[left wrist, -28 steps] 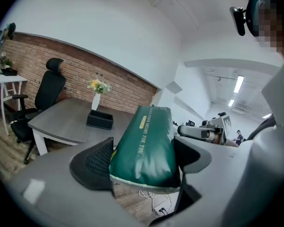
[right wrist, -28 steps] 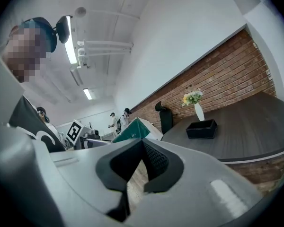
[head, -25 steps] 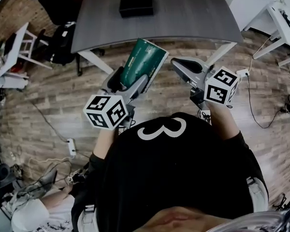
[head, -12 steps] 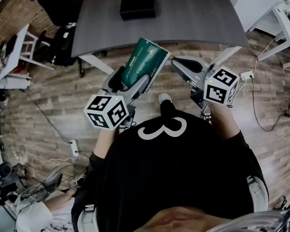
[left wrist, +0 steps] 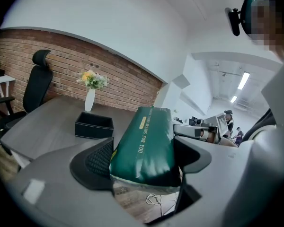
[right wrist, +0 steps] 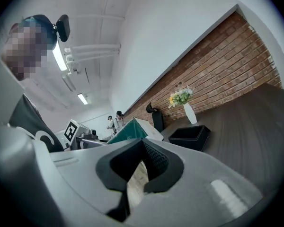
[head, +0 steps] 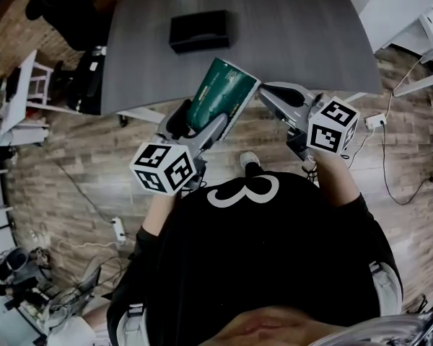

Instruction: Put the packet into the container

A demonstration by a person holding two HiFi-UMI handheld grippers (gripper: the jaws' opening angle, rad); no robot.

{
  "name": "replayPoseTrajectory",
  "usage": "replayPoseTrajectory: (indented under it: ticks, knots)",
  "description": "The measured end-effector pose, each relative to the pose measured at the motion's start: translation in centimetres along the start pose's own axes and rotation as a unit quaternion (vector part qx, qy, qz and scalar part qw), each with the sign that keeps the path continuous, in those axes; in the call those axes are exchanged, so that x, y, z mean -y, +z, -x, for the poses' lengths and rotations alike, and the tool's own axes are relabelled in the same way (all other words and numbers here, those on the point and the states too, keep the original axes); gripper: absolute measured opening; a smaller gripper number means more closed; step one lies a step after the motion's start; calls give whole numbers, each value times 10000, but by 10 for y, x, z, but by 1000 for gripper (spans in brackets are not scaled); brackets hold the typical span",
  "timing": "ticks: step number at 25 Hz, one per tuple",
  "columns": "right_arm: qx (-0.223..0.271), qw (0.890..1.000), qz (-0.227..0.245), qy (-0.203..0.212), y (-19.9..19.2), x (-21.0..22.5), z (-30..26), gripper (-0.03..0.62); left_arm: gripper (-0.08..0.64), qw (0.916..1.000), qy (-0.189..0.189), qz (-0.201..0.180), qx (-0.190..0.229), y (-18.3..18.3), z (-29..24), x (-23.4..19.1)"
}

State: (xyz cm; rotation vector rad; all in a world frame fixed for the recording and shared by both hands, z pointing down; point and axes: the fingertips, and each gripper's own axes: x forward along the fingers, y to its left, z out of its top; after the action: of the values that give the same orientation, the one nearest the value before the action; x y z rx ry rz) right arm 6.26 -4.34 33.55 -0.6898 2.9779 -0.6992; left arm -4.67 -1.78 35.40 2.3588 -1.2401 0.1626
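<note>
A green packet [head: 220, 94] juts up and forward from my left gripper [head: 200, 120], which is shut on its lower end. In the left gripper view the packet [left wrist: 144, 143] fills the gap between both black pads. The black open container [head: 199, 31] sits on the grey table [head: 296, 27], ahead of the packet and apart from it; it also shows as a low black box [left wrist: 93, 126] left of the packet. My right gripper [head: 270, 94] hovers just right of the packet, jaws together and holding nothing. In its own view the container [right wrist: 189, 137] lies to the right, beyond the jaws.
A white vase of flowers [left wrist: 90, 98] stands behind the container near the table's far edge. A black office chair [left wrist: 38, 74] is at the table's left. Cables and a power strip [head: 117, 229] lie on the wooden floor. White desks [head: 18, 92] flank the left side.
The whole view has shifted toward the table: container and table edge now sit lower in the head view, closer to both grippers. The packet stays held in the left gripper.
</note>
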Motion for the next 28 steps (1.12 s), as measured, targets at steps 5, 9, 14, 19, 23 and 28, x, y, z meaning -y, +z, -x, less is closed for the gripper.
replayPoseTrajectory:
  ticks: [5, 9, 14, 19, 23, 28]
  knots:
    - [-7, 9999, -77, 69, 10, 36, -9, 2, 419, 9999, 93, -93, -60, 11, -30, -12]
    - [8, 10000, -38, 78, 28, 68, -17, 2, 419, 9995, 267, -135, -77, 28, -54, -25]
    - [7, 9999, -27, 120, 42, 86, -33, 2, 419, 9992, 339, -183, -97, 43, -69, -43]
    - [15, 9999, 10, 105, 48, 91, -44, 2, 417, 9987, 348, -346, -109, 51, -74, -61]
    - [34, 10000, 9, -52, 57, 99, -64, 2, 417, 9995, 147, -240, -139, 64, -82, -89]
    - [140, 9996, 18, -244, 71, 112, -91, 2, 417, 9989, 1, -417, -214, 87, -95, -127]
